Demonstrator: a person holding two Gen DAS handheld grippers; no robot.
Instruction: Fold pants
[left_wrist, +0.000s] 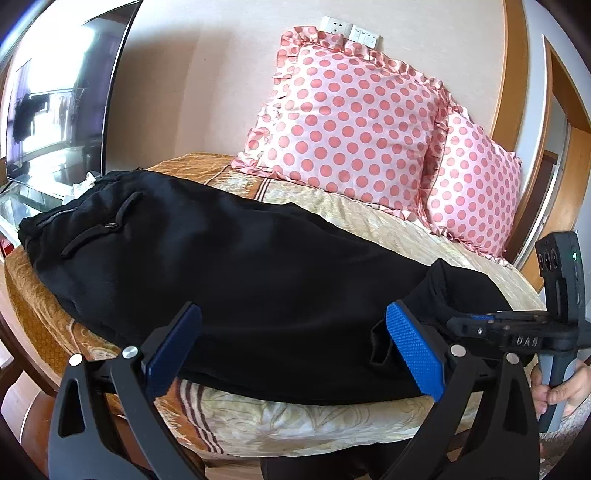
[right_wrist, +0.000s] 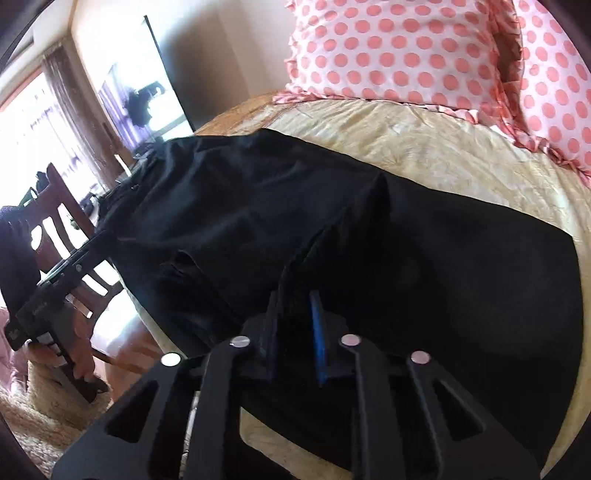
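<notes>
Pants (left_wrist: 236, 266) lie lengthwise across bed (left_wrist: 424, 236), mid-frame; right tool (right_wrist: 295, 325) pinched narrow on hem fold, left tool (left_wrist: 291, 350) wide, ungripped — next, prob. left grabs hem, both lift toward waistband.

Two pink pillows with coral polka dots and ruffled edges lean against the cream wall: the larger pillow (left_wrist: 347, 122) stands left of the smaller pillow (left_wrist: 476, 184), and their edges overlap. Both sit on a bed (left_wrist: 369, 221) covered in a cream and gold patterned bedspread with brown stripes. A white socket and switch plate (left_wrist: 351, 31) is on the wall above them. A dark television screen (left_wrist: 62, 96) stands left, and a wooden chair (right_wrist: 70, 236) beside the bed
</notes>
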